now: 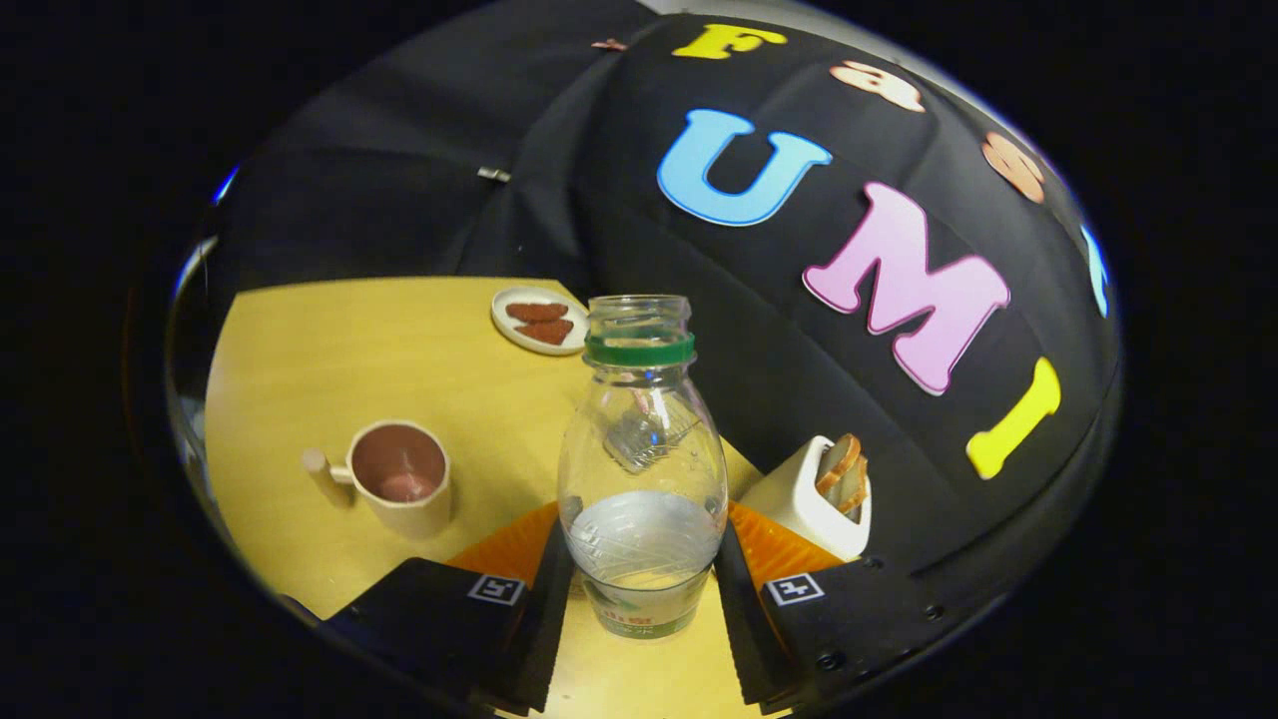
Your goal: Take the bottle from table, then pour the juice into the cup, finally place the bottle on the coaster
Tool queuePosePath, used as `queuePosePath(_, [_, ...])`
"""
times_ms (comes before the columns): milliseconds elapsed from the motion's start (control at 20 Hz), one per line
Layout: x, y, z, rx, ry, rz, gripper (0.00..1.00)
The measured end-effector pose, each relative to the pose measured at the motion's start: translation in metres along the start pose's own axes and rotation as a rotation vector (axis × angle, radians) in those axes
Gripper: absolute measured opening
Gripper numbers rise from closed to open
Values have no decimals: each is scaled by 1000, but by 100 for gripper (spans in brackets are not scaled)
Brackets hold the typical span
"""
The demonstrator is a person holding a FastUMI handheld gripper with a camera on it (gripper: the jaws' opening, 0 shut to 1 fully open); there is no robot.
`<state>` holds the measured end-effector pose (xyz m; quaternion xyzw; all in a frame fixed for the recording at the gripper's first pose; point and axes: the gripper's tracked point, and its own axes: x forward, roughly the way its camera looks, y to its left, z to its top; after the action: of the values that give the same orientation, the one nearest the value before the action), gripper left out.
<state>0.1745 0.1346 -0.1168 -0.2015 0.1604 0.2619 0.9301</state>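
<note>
Gripper (644, 589) clenched on the lower body of the clear uncapped bottle (642, 469), upright between its 2 fingers above the table (300, 399), so step 1 looks done; next, carrying it to the cup (401, 477) and tilting to pour.

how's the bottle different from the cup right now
The bottle is clear plastic with a green neck ring, tall and narrow, held between the gripper fingers. The cup is opaque beige with a pinkish inside and a side handle, short and wide, standing free on the table. Both are upright and open-topped.
</note>
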Motion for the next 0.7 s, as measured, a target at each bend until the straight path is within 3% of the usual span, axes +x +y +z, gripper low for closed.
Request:
queuePosePath(350, [22, 1, 17, 308, -164, 72, 72])
queuePosePath(700, [59, 1, -19, 418, -159, 48, 73])
